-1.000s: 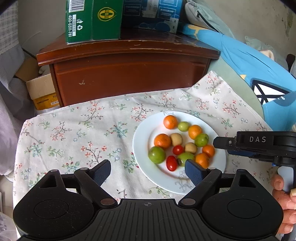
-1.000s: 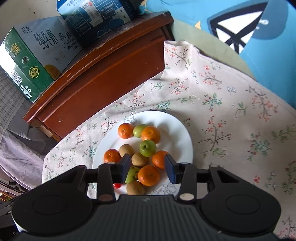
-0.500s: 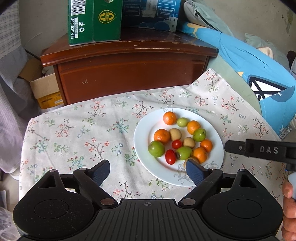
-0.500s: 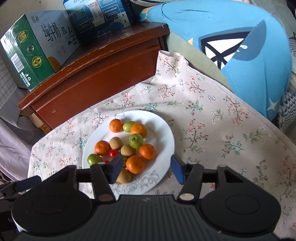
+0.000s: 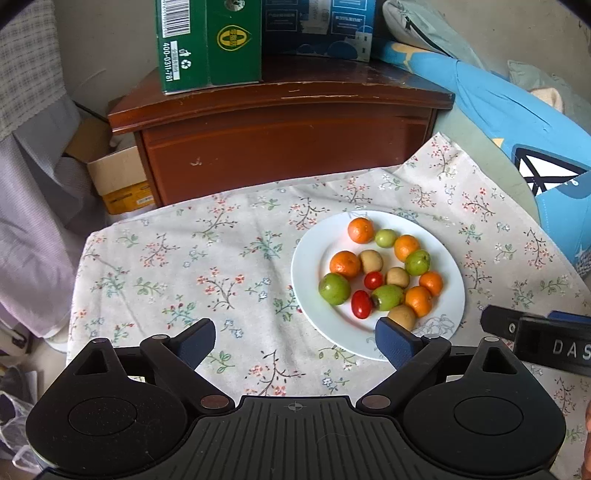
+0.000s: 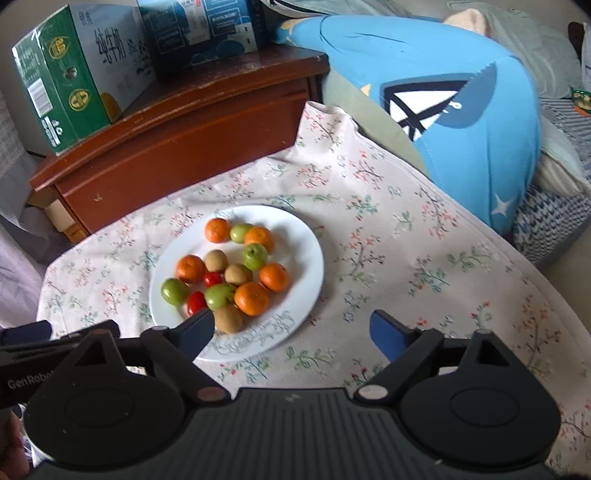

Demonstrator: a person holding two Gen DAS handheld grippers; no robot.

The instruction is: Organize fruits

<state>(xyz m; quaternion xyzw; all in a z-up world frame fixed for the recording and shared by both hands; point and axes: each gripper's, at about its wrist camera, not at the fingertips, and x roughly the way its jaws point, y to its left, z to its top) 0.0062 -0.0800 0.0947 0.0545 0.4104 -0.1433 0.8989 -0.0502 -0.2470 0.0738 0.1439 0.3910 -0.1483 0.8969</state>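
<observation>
A white plate (image 5: 448, 314) (image 6: 310, 266) on the floral tablecloth holds several small fruits: oranges (image 5: 345, 263) (image 6: 251, 298), green fruits (image 5: 334, 288) (image 6: 174, 291), brown kiwis (image 5: 402, 316) (image 6: 228, 319) and red cherry tomatoes (image 5: 361, 304) (image 6: 196, 301). My left gripper (image 5: 295, 341) is open and empty, above the cloth just near-left of the plate. My right gripper (image 6: 291, 332) is open and empty, above the plate's near-right edge. The right gripper's body also shows at the right edge of the left wrist view (image 5: 539, 338).
A brown wooden cabinet (image 5: 288, 140) stands behind the table, with a green carton (image 5: 207, 40) and a blue carton (image 5: 317, 26) on top. A blue cushion (image 6: 461, 122) lies to the right. A cardboard box (image 5: 118, 177) sits at the left on the floor.
Both grippers have pulled back and up from the plate. The right gripper's jaws have opened wider, and no fruit is between them now.
</observation>
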